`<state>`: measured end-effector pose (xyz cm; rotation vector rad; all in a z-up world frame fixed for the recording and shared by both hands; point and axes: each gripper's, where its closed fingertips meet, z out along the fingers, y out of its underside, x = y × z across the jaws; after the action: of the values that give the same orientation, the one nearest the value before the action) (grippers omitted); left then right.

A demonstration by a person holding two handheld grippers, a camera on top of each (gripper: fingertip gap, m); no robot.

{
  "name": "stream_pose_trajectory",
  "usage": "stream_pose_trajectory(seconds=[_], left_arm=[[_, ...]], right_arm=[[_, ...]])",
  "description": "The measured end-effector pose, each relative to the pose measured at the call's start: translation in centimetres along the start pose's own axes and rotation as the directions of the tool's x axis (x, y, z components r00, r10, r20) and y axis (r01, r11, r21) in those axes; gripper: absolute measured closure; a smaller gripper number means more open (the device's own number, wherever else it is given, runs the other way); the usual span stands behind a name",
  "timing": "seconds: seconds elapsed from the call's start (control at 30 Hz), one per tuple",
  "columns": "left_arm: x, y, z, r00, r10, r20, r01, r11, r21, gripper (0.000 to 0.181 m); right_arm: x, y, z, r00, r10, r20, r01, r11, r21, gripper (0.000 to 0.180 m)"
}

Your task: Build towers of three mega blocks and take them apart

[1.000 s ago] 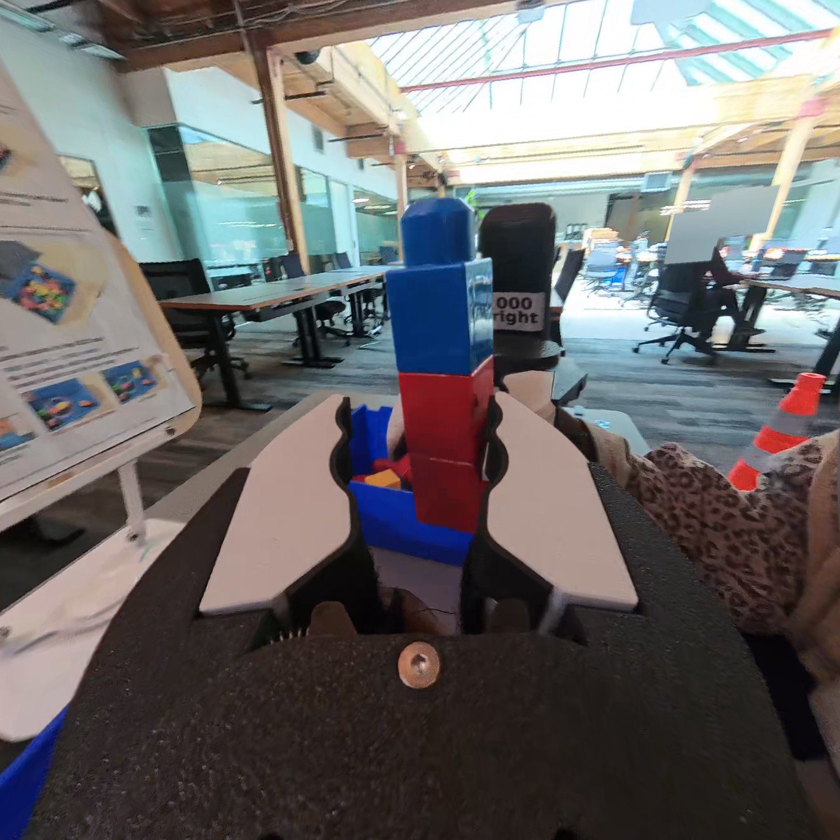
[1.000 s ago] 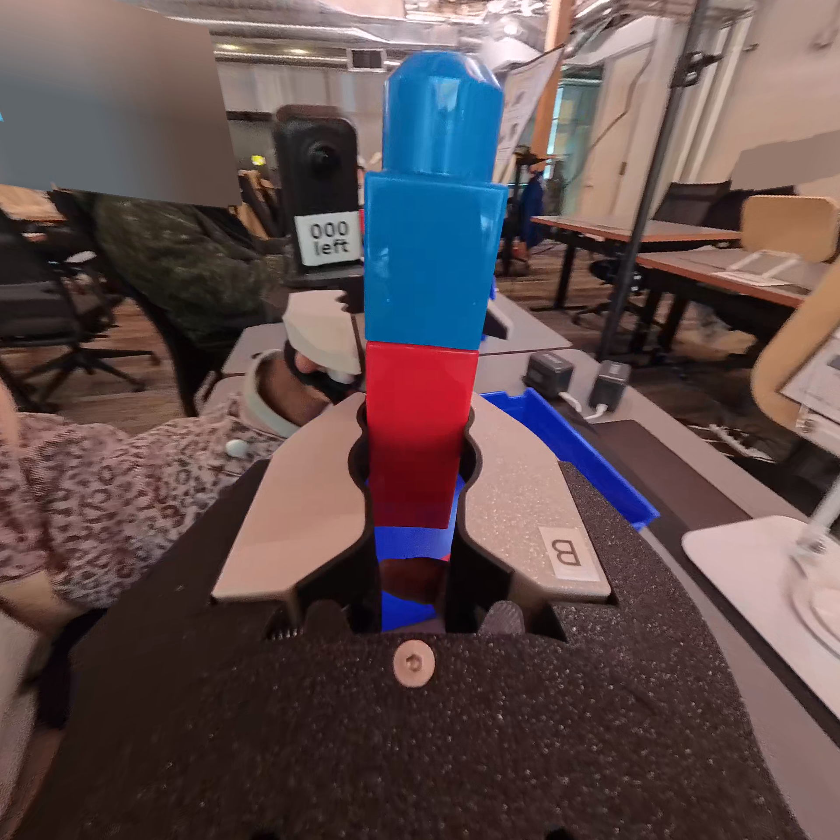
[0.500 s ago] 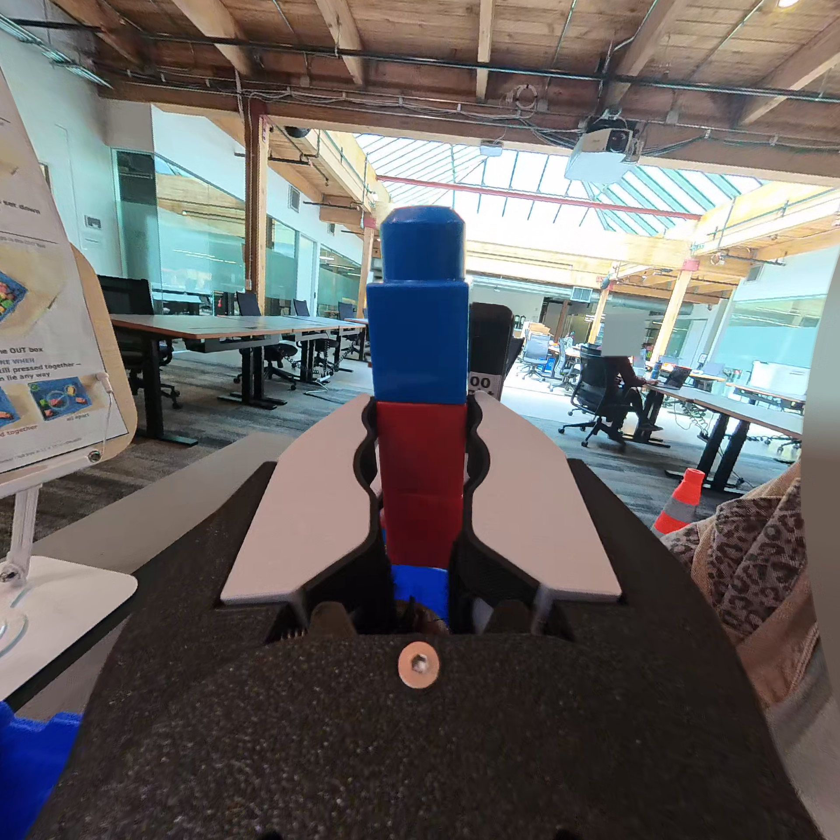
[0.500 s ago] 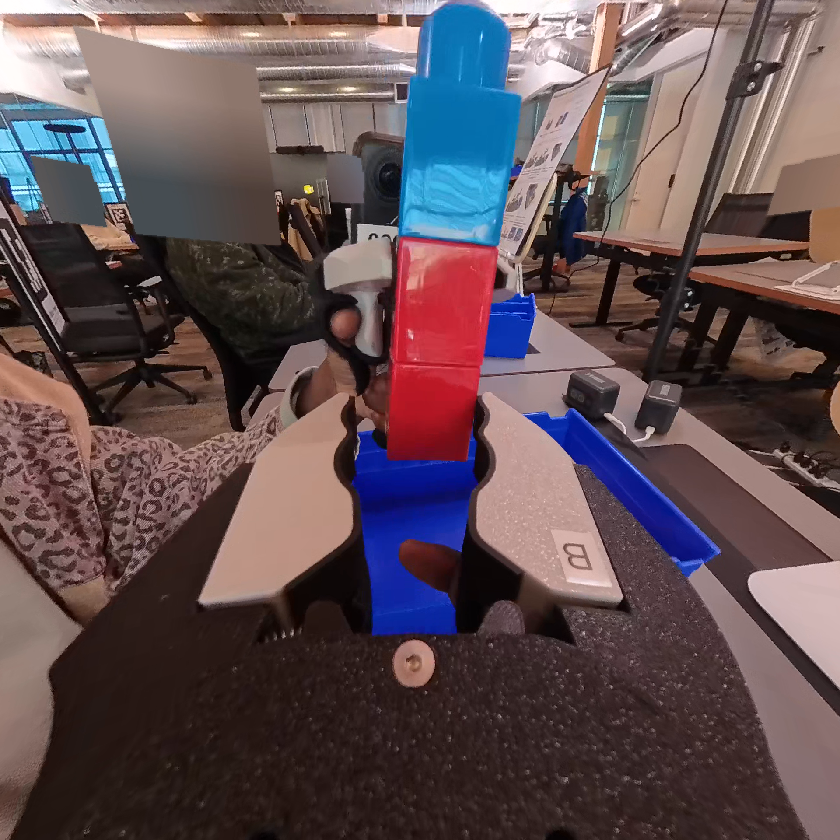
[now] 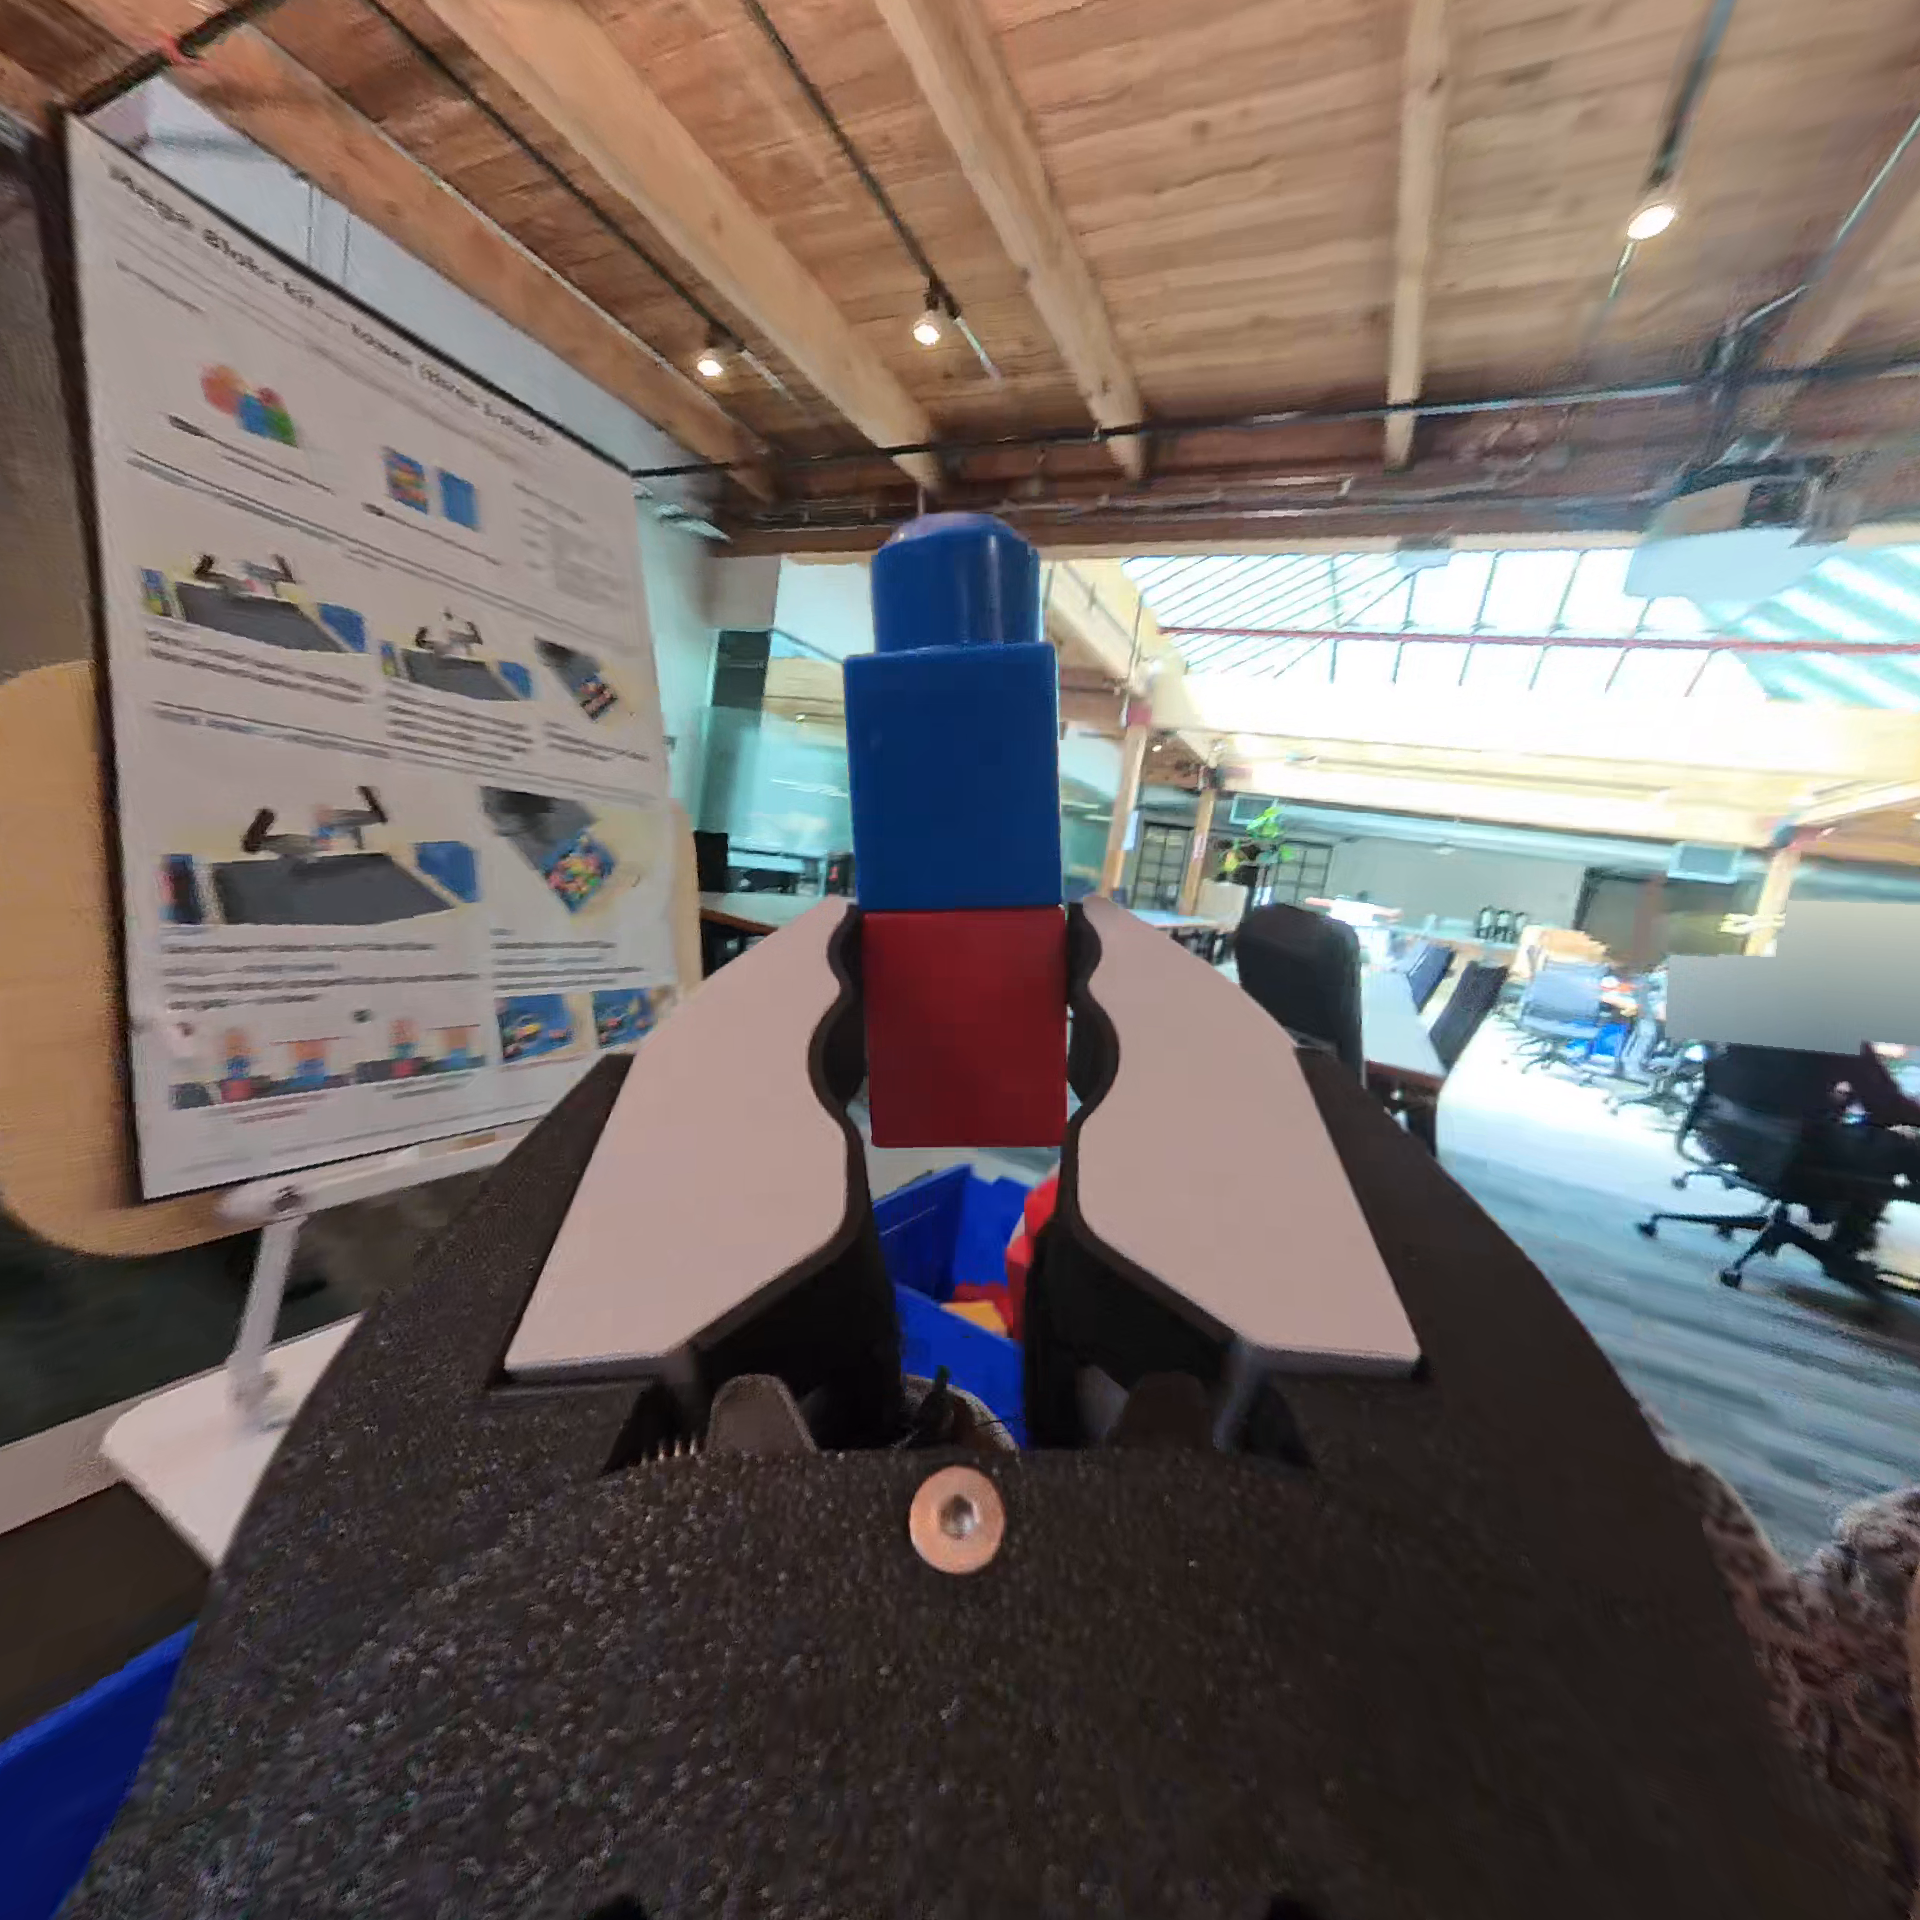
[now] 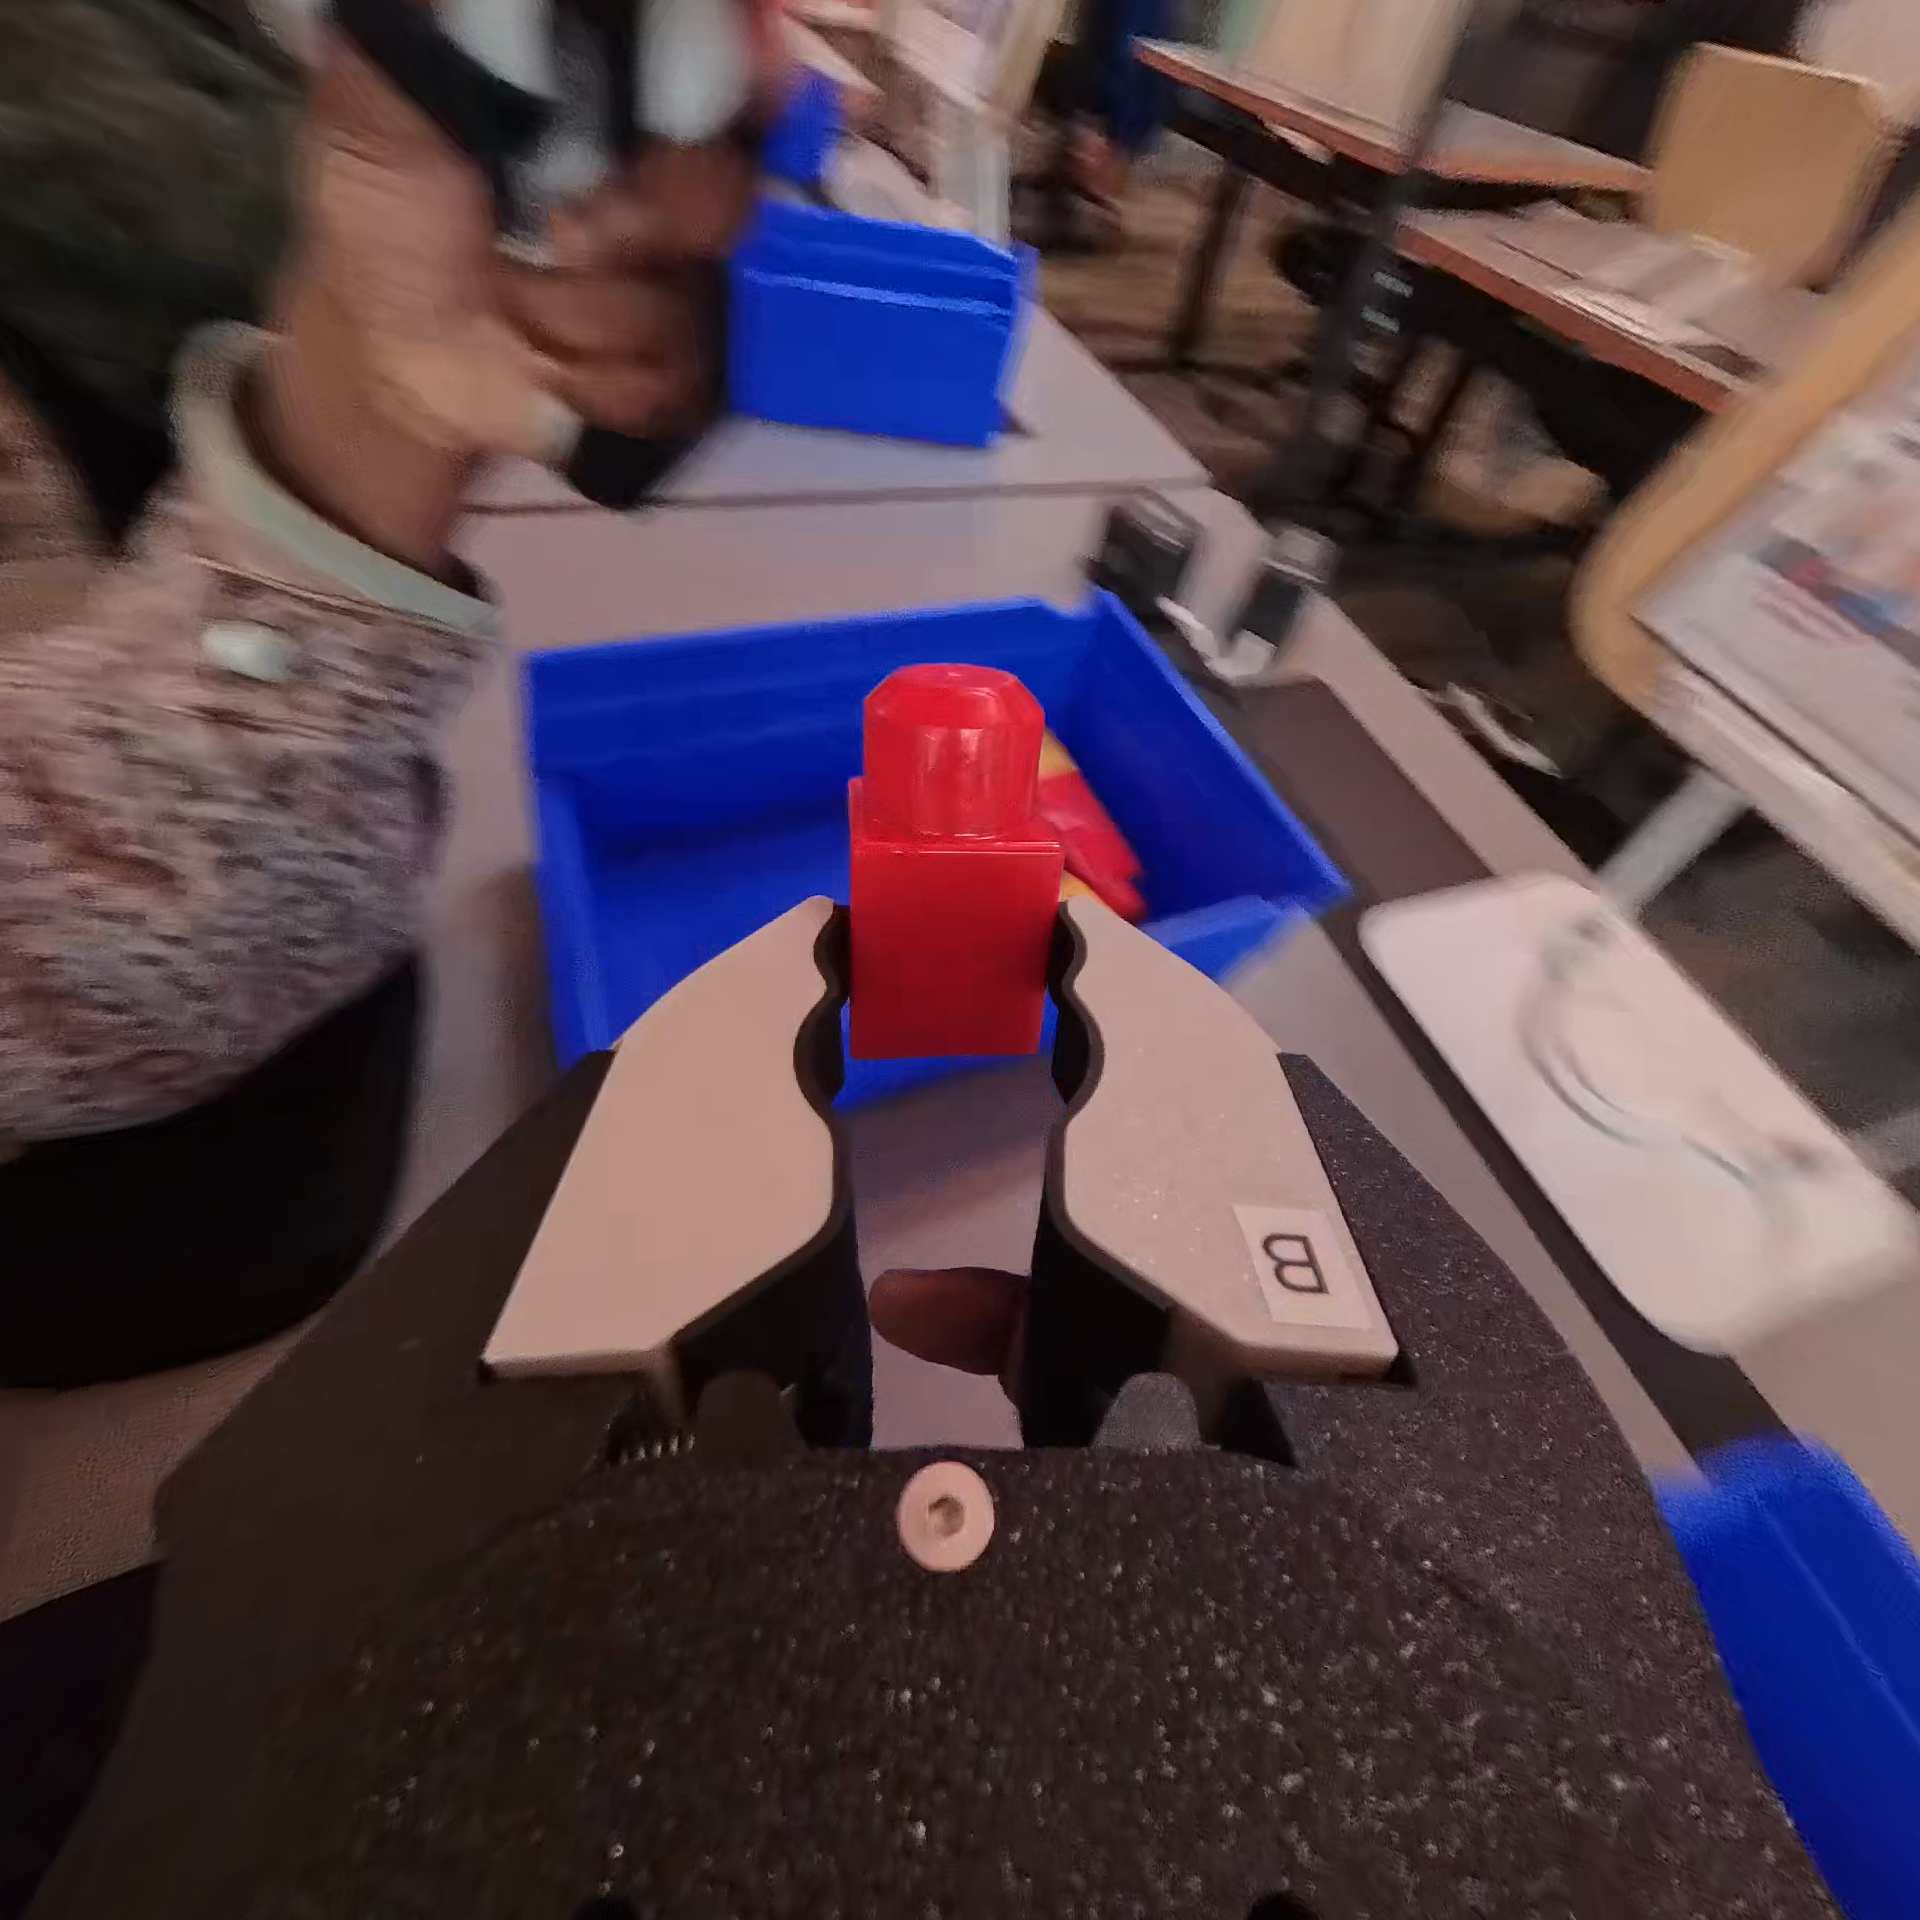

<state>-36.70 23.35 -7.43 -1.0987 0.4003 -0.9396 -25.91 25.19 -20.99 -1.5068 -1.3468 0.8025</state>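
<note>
**Tower's coming apart, one block off**

Up in the air over the blue bin (image 6: pixel 1195 769), I've got the tower split between my two claws. The left claw (image 5: pixel 961 1023) is clamped on a red block (image 5: pixel 964 1029) with the blue block (image 5: pixel 951 779) still stuck on top, so that's a two-stack. The right claw (image 6: pixel 945 971) is pinching the other red block (image 6: pixel 951 914) by its lower sides, stud up, right above the bin, which already has a few loose red and yellow pieces in it. Looks to me like the take-apart step, roughly a third done. Next I'd drop this red one into the bin, then bring the empty right claw back to grab the blue block and pull it straight off.
</note>
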Motion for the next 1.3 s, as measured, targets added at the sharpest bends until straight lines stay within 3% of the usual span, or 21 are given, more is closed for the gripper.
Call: stream_pose_trajectory(seconds=[0.1, 0.23, 0.3, 0.43, 0.7, 0.77, 0.87, 0.97, 1.07, 1.2, 1.3], left_arm=[[-0.4, -0.7, -1.2, 1.0, 0.019, 0.023, -0.019, 1.0, 0.006, 0.144], [-0.2, -0.7, -1.0, 0.999, 0.023, 0.023, -0.023, 1.0, 0.006, 0.144], [0.0, -0.1, -0.5, 0.999, 0.042, 0.021, -0.041, 0.999, -0.027, 0.144], [1.0, 1.3, 0.6, 0.997, 0.077, -0.014, -0.078, 0.993, -0.09, 0.144], [2.3, 4.9, 2.9, 0.992, 0.097, -0.078, -0.113, 0.966, -0.233, 0.145], [2.7, 5.6, 3.7, 0.992, 0.081, -0.097, -0.102, 0.967, -0.232, 0.145], [4.1, 6.5, 4.9, 0.985, 0.005, -0.172, -0.045, 0.973, -0.227, 0.145], [5.1, 7.7, 5.7, 0.975, -0.024, -0.221, -0.033, 0.968, -0.248, 0.145], [6.4, 8.4, 6.1, 0.959, -0.043, -0.281, -0.032, 0.965, -0.259, 0.145], [9.0, 8.6, 6.4, 0.914, -0.099, -0.394, -0.004, 0.968, -0.251, 0.145], [10.1, 9.1, 6.7, 0.892, -0.124, -0.434, 0.007, 0.965, -0.262, 0.145]], right_arm=[[6.5, 4.2, -4.7, 0.941, 0.055, -0.333, -0.103, 0.986, -0.128, 0.143], [12.7, 11.3, -12.1, 0.724, 0.232, -0.649, -0.41, 0.902, -0.136, 0.144], [13.3, 14.0, -13.9, 0.664, 0.31, -0.68, -0.515, 0.849, -0.115, 0.144], [12.7, 16.4, -14.6, 0.653, 0.389, -0.65, -0.596, 0.793, -0.124, 0.144], [13.1, 14.6, -15.1, 0.662, 0.334, -0.671, -0.526, 0.845, -0.098, 0.133], [12.6, 12.1, -14.6, 0.715, 0.293, -0.635, -0.432, 0.899, -0.071, 0.13], [9.1, 5.0, -12.1, 0.878, 0.223, -0.424, -0.205, 0.975, 0.087, 0.129], [3.4, -2.7, -10.2, 0.986, 0.082, -0.144, -0.028, 0.937, 0.347, 0.129], [-0.4, -7.2, -9.1, 0.998, 0.036, 0.058, -0.061, 0.857, 0.511, 0.125], [-2.2, -8.8, -7.2, 0.975, 0.042, 0.219, -0.159, 0.819, 0.551, 0.116], [-2.4, -9.6, -7.5, 0.959, 0.051, 0.278, -0.217, 0.764, 0.607, 0.143]])
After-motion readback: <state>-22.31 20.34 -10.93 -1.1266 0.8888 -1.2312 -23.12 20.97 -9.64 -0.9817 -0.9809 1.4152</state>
